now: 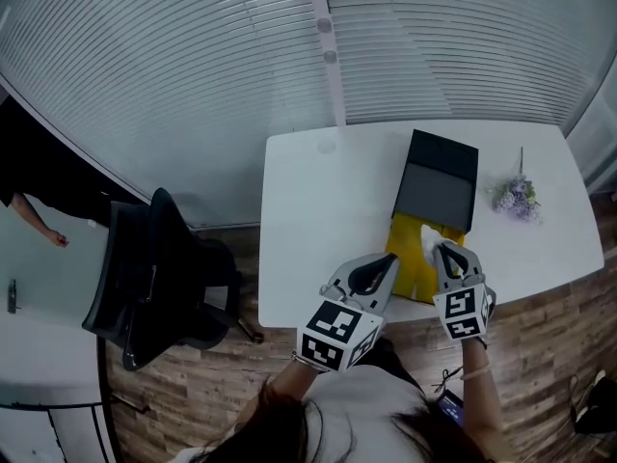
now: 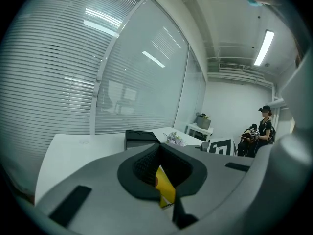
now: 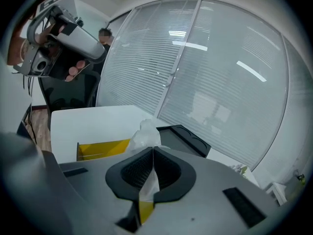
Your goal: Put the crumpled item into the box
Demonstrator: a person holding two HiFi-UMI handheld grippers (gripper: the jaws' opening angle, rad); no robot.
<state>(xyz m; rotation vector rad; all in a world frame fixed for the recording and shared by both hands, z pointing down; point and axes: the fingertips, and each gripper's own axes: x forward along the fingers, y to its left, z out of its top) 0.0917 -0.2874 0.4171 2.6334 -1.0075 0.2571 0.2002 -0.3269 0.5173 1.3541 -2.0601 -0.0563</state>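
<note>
White surface (image 1: 308,230) in the head view carries the yellow box (image 1: 410,270) at its near edge; the left gripper view shows our left claw (image 2: 159,153) pinching the box wall, the right gripper view our right claw (image 3: 152,152) pinching the wad (image 3: 145,131) over the box, so we judge release comes next: lower, then spread.

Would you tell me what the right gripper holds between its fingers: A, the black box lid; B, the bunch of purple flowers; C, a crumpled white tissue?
C: the right gripper has its fingers closed on the crumpled white tissue, above the open yellow box.
</note>
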